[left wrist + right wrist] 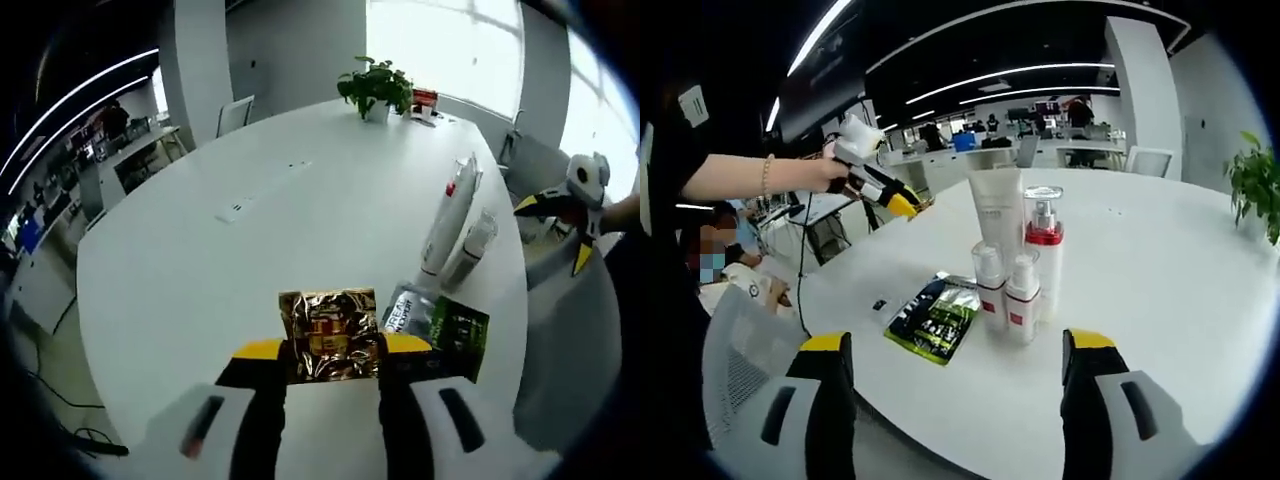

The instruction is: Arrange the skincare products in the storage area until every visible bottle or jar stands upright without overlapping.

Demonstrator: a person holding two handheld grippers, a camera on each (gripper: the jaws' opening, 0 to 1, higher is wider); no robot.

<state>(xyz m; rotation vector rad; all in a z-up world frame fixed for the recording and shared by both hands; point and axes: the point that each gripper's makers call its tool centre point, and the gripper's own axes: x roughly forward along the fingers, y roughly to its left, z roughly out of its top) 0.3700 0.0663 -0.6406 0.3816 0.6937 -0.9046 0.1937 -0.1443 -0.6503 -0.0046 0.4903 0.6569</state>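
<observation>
My left gripper (331, 352) pinched a gold foil sachet (328, 333) between its jaws, lifted above the white table (200, 270). The bottles (1020, 262) stood upright in a tight cluster straight ahead of my right gripper (958, 355), whose jaws were spread wide and empty. A green sachet (935, 317) lay flat just beside them.

White table (1160, 290); crinkled gold foil sachet (328, 334); green-and-black sachet (936, 318) with silver end; white bottles (1020, 300) with red bands; yellow-tipped black jaws.
</observation>
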